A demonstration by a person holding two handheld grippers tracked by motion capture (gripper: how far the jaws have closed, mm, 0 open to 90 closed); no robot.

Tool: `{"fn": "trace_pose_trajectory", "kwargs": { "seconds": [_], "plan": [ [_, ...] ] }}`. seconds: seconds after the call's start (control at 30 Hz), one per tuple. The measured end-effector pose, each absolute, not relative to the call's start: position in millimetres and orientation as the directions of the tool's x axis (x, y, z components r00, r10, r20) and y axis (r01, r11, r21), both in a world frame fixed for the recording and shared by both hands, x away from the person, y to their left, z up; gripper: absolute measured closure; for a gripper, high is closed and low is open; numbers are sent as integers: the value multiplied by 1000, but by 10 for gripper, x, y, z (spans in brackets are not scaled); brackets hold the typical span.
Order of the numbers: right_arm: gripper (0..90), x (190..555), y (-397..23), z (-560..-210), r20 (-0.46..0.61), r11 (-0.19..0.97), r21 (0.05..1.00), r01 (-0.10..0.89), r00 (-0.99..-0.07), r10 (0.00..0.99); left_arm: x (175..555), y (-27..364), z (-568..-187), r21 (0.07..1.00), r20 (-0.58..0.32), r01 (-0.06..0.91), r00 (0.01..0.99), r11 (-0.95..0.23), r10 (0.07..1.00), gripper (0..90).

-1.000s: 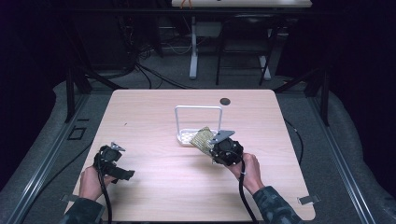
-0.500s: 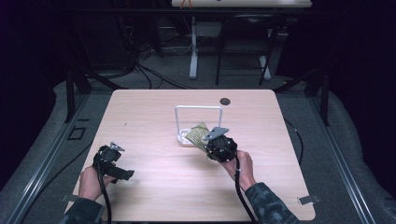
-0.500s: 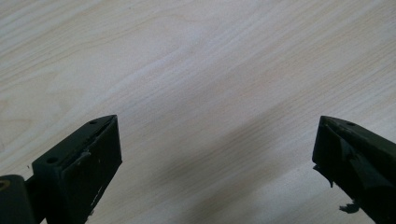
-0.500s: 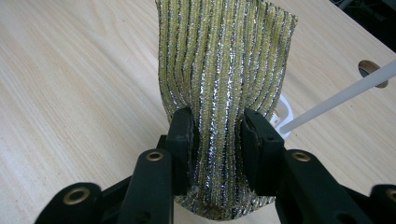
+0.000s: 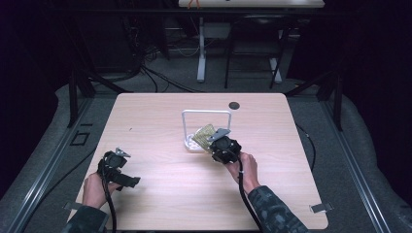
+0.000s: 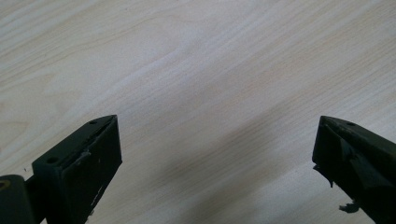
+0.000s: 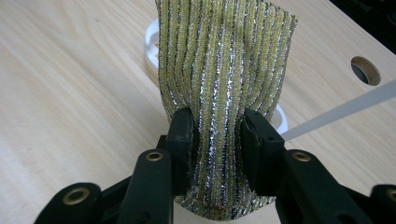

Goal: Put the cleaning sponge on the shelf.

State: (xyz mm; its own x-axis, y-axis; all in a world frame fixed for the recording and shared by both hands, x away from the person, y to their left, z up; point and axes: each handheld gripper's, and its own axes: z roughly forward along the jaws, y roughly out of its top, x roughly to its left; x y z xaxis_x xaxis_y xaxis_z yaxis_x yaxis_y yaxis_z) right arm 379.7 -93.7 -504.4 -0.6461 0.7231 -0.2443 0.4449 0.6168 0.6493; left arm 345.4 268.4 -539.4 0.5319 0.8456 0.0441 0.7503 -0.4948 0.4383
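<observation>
While right gripper (image 7: 214,140) pinches the gold-and-silver striped cloth (image 7: 224,65) at the white wire rack (image 5: 206,128), probably hanging; next lift over rail. Left gripper (image 6: 215,154) wide, empty.

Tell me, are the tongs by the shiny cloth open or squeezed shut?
Squeezed shut. The right tongs pinch the shiny striped cloth between both jaws, bunching it where they press.

A ribbed cloth (image 7: 224,70) striped in glittery gold, silver and dark thread is pinched between the right gripper (image 7: 217,140) jaws, bunched at the grip and fanning wider above. It stands over the white rack (image 5: 194,124) base near the wooden table (image 5: 160,194) centre.
</observation>
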Motion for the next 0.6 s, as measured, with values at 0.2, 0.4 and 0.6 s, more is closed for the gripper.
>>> {"fn": "trace_pose_trajectory", "kwargs": {
  "seconds": [0.2,0.4,0.6],
  "plan": [
    [662,3925,-861,-5114,-246,605,649,462,-625,741,3451,2678,-5391,438,44,750,533,-495,845,12],
    [657,4045,-760,-5172,-245,592,649,478,-605,758,3453,2670,-5393,437,43,750,535,-497,844,13],
    [651,4174,-651,-5258,-241,579,639,506,-583,776,3457,2659,-5394,437,43,748,538,-500,842,13]
  ]
}}
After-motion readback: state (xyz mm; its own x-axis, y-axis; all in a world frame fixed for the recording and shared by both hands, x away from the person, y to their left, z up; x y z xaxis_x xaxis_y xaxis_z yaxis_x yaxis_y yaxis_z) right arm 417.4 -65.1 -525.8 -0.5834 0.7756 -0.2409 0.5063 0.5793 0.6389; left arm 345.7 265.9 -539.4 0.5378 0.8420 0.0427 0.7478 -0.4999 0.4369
